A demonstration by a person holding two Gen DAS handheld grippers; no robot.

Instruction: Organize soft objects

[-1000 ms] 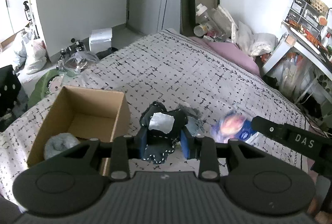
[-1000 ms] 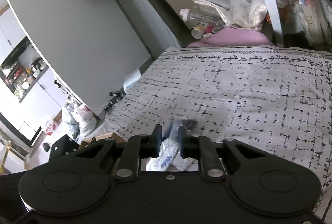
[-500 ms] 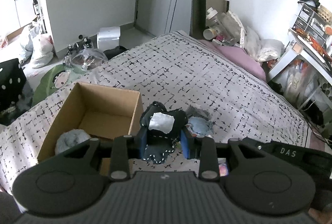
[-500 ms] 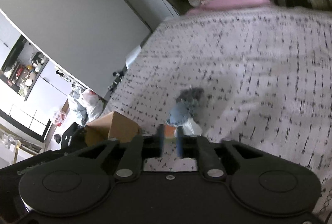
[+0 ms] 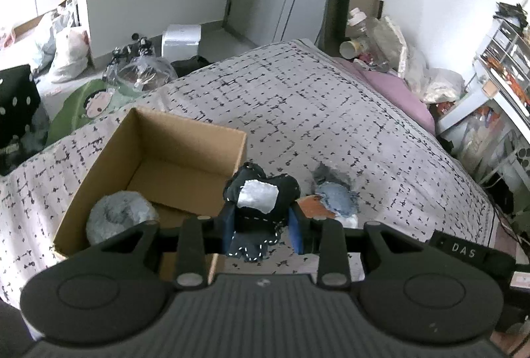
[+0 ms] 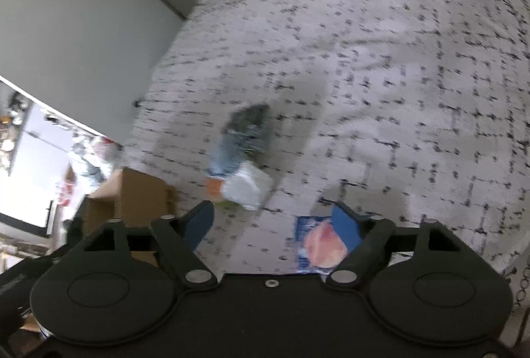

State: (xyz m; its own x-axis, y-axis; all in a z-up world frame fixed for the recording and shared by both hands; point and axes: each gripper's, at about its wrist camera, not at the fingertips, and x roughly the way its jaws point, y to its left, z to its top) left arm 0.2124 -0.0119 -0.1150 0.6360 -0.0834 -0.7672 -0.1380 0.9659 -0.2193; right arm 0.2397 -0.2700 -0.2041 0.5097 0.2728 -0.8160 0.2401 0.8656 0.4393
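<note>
My left gripper (image 5: 261, 227) is shut on a black stitched soft toy (image 5: 261, 202) with a silver patch, held just right of the cardboard box (image 5: 185, 129). A grey fluffy ball (image 5: 121, 215) lies in the box's near corner. My right gripper (image 6: 271, 219) hangs low over the bedspread with its jaws opening wide. A blue packet (image 6: 319, 242) with a peach picture lies on the bed against the inner side of its right finger, not pressed. A small heap of soft things (image 6: 241, 156), denim (image 5: 336, 200), orange and white, lies ahead.
The patterned bedspread (image 5: 298, 113) stretches away to a pink pillow (image 5: 394, 93) and clutter at the wall. Bags and a black dotted case stand on the floor left of the bed. A white shelf unit (image 5: 497, 60) is on the right.
The right gripper sank toward the bed, rolled, and went from shut on the packet to wide open; the packet now lies on the bedspread. The left gripper shifted closer to the box, still holding the toy.
</note>
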